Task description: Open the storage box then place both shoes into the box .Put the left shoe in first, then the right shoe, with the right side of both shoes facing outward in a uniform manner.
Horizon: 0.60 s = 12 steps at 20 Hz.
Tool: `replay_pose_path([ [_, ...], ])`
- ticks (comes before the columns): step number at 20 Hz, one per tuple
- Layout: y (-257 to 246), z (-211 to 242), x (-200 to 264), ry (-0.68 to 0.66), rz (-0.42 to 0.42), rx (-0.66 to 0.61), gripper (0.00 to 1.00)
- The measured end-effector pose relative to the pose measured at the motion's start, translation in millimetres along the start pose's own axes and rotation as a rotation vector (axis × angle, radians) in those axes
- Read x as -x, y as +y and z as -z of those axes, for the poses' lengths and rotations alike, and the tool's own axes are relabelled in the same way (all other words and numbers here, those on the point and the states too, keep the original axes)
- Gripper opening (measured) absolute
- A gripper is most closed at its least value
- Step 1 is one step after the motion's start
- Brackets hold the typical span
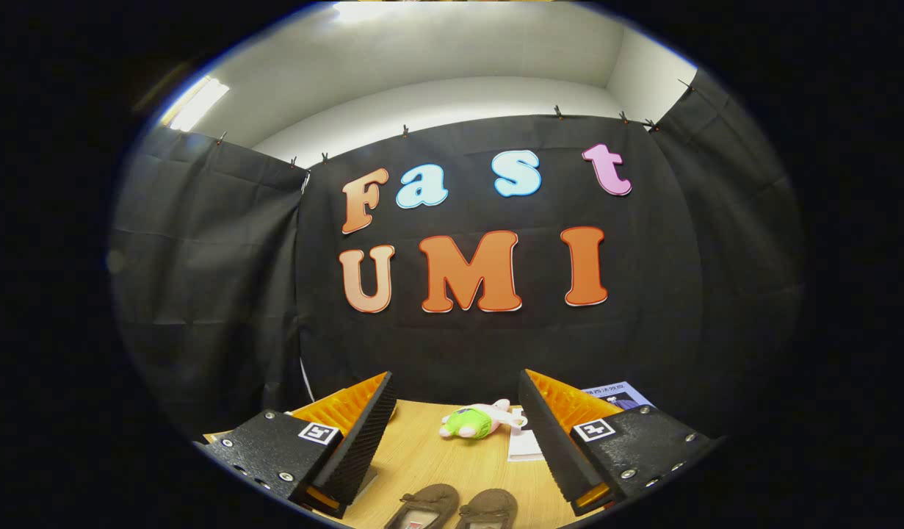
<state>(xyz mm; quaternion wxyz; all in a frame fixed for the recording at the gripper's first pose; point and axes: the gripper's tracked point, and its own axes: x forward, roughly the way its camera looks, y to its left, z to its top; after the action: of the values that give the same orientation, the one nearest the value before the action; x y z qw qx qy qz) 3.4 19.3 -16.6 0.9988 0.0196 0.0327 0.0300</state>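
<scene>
Gripper view, taken from low over the work surface and looking level across it. Items are recorded from largest to smallest.

1. Black cloth booth wall (217, 294): hangs across the far side at 12 o'clock, clipped along its upper edge, with white room wall and ceiling above it.

2. Light wooden tabletop (437, 455): runs from beneath the fingers out to the foot of the cloth.

3. Gripper (455, 430): its two fingers are spread wide with nothing held between them. One finger (349, 448) stands at 8 o'clock, the other at 4 o'clock.

4. Pair of dark brown suede-like slip-on shoes (452, 508): they lie side by side on the tabletop at 6 o'clock, in the gap between the fingers and nearer the camera than the fingertips. Neither finger touches them. Only their forward ends are visible.

5. White paper sheet (525, 444): flat on the tabletop, just inside the 4 o'clock finger and partly hidden by it.

6. Printed blue-and-white leaflet (620, 397): lies beyond the 4 o'clock finger, near the cloth.

7. Small pink plush toy in a green garment (477, 421): lies on its side beyond the shoes, ahead of the fingertips, just beside the paper sheet.
</scene>
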Motion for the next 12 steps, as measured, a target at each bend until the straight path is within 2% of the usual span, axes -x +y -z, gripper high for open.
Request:
replay_pose_path([
  [4, 5, 14, -5, 0.041, -0.013, 0.004, 1.0],
  [7, 21, 42, -8, 0.123, -0.058, -0.002, 1.0],
  [12, 33, 86, -16, 0.252, -0.074, 0.044, 1.0],
])
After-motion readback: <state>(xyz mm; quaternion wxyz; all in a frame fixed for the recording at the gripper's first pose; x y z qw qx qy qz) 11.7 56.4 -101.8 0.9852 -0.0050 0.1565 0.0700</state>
